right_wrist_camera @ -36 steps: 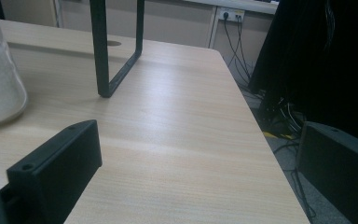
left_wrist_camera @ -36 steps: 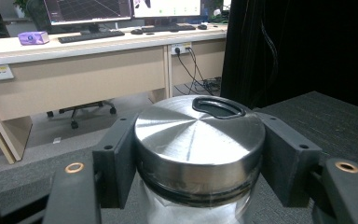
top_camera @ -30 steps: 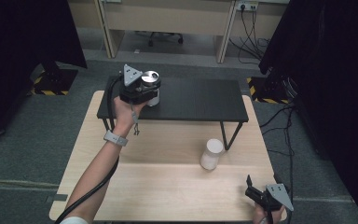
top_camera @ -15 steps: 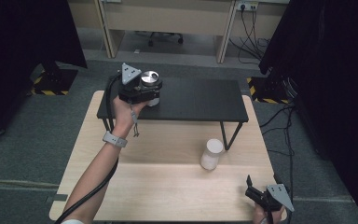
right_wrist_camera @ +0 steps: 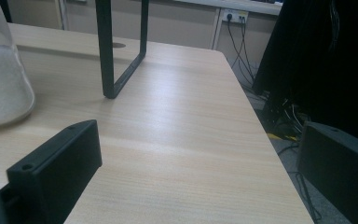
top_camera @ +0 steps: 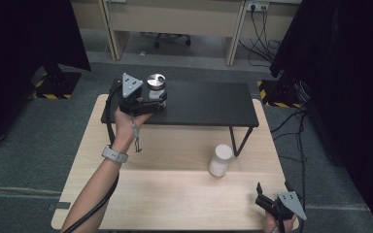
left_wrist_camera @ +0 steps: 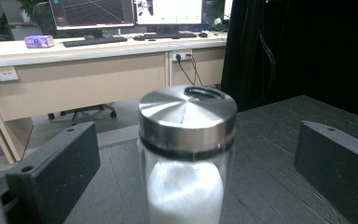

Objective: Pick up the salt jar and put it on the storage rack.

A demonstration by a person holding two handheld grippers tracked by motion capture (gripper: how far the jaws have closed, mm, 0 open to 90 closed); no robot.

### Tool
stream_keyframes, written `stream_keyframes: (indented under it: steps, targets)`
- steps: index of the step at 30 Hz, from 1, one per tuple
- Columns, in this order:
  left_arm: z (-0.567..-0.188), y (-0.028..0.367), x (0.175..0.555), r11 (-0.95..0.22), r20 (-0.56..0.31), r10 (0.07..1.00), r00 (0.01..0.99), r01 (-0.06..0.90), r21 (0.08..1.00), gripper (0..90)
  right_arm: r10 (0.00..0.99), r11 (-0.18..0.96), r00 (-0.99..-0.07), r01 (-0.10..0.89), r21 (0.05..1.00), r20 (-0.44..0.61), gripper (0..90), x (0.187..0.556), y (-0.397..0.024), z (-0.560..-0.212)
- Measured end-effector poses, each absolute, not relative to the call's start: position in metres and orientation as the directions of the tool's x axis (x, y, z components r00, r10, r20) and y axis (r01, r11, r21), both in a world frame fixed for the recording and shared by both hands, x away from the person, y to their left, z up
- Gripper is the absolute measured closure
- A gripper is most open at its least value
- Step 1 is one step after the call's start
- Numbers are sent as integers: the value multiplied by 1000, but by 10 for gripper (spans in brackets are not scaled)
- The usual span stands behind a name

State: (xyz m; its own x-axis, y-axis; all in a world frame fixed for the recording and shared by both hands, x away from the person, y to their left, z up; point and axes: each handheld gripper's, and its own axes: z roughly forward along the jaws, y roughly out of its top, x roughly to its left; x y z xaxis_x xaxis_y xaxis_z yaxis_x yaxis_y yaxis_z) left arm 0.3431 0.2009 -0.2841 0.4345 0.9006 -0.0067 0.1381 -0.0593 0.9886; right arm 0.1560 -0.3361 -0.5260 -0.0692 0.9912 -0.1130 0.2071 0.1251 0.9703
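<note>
While jaws have just been opening, left gripper (top_camera: 156,99): spread, clear of steel-lidded jar (left_wrist_camera: 186,154) between them, its base cut off.
Right gripper (top_camera: 272,192): spread, empty.
White jar (right_wrist_camera: 2,70): cropped.

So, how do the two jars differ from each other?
The jar on the black shelf has a metal lid; the jar on the wooden table has a white top. The shelf jar stands between the open left gripper; the table jar stands alone. Both are upright, with white contents.

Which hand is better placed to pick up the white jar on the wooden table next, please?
The right. The right gripper rests open on the wooden table near the white jar; the left gripper is up at the steel-lidded jar on the black shelf.
</note>
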Motion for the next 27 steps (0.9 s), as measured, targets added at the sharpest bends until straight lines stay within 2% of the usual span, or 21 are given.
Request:
stream_keyframes:
  steps: [27]
  targets:
    - [-304,226,296,-72,-6,894,447,158,985,0,989,128,-94,205,970,-110,2,154,-340,-526]
